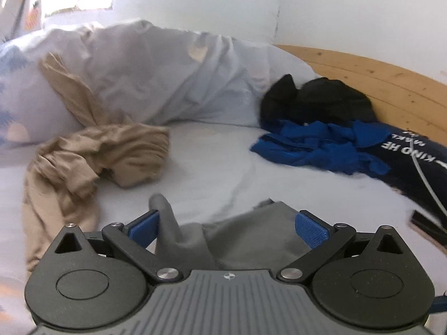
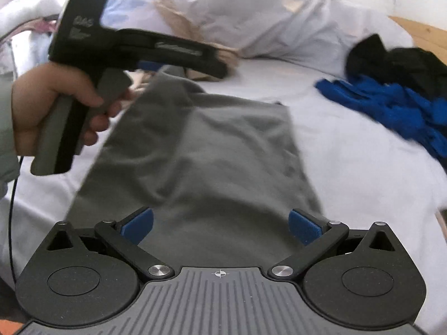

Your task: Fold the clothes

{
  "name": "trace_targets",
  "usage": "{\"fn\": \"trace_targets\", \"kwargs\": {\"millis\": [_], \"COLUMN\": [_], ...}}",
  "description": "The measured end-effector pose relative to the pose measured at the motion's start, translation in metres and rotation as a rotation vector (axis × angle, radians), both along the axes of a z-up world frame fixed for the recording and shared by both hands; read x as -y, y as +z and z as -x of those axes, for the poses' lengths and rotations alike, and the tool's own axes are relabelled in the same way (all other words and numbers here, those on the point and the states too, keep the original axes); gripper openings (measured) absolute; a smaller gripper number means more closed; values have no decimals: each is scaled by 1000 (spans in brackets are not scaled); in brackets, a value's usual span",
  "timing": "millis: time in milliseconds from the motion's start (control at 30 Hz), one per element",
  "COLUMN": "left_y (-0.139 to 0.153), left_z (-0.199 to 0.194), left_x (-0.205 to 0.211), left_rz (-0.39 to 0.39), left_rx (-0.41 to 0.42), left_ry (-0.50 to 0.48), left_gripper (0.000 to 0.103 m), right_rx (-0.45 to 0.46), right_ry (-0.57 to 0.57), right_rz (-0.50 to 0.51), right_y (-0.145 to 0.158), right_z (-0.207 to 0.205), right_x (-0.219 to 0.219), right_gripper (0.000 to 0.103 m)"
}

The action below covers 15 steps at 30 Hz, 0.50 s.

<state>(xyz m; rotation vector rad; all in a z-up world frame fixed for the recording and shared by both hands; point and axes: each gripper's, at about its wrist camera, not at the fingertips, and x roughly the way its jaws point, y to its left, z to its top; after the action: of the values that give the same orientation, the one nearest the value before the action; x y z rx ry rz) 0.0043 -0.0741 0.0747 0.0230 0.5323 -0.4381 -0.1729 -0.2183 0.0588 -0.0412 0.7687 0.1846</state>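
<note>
Grey garment [image 2: 201,150]: it lay spread on the white sheet of the bed [image 2: 349,167], near the bed's front edge, and it ran from the right claw toward the left claw; its far corner rose up to the left claw.
Left claw [image 1: 227,227]: its blue pads stood wide apart, and a fold of the grey garment [image 1: 251,234] rose between them, beside the left pad; I cannot tell whether the cloth was gripped.
Left hand [image 2: 53,106]: it held the handle of the left tool, seen from the right wrist view.
Right claw [image 2: 220,224]: its pads were wide apart above the near end of the grey garment, and they held nothing.
Beige garment [image 1: 92,156]: it lay crumpled toward the left side of the bed, partly on the pillow.
Blue garment [image 1: 321,148]: it lay bunched toward the right side of the bed.
Black garment [image 1: 315,100]: just behind the blue one, near the wooden bed frame [image 1: 377,75].
Pillow [image 1: 156,69]: at the far edge of the bed, in a white cover.
</note>
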Motion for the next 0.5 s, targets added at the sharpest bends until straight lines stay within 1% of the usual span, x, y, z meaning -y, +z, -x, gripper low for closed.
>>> {"fn": "trace_targets", "kwargs": {"millis": [33,100,133,167,200,233,267,333,367,433,500], "left_y": [-1,-3,-5,-7,-10,-13,-15,-19,-17,-12,-7], "left_z": [-2,-8,-11,-14,-17,-19,-20,-20,-19,-16,-12], "left_x": [-3,-15,-22,-30,-37,-44,-50,-58,-61,-62,-61], "left_rz": [-22,-19,-3,17,31,42,48,58,66,73,107], "left_rx": [5,-9,-26,-50,-77,-105,-122,-136,-130,-99,-74], "left_ry": [41,112,133,149,165,181,195,216,218,219,196], "left_gripper": [103,103,98,89,83,72,65,61,54,53,54], "right_rx": [2,11,20,29,39,51,62,74,80,92,106], "right_ry": [7,4,2,0,-3,-16,-28,-61,-69,-76,-87], "right_rz": [-20,-50,-47,-44,-42,-46,-51,-83,-103,-132,-120], "right_y": [-1,-2,-2,-3,-4,-4,-4,-3,-3,-2,-1], "right_z": [-4,-8,-7,-6,-5,-5,-5,-8,-10,-12,-13], "right_x": [-3,-5,-4,-4,-3,-1,1,7,8,9,6], "right_gripper": [103,103,103,103,103,103,103,103,103,103,103]}}
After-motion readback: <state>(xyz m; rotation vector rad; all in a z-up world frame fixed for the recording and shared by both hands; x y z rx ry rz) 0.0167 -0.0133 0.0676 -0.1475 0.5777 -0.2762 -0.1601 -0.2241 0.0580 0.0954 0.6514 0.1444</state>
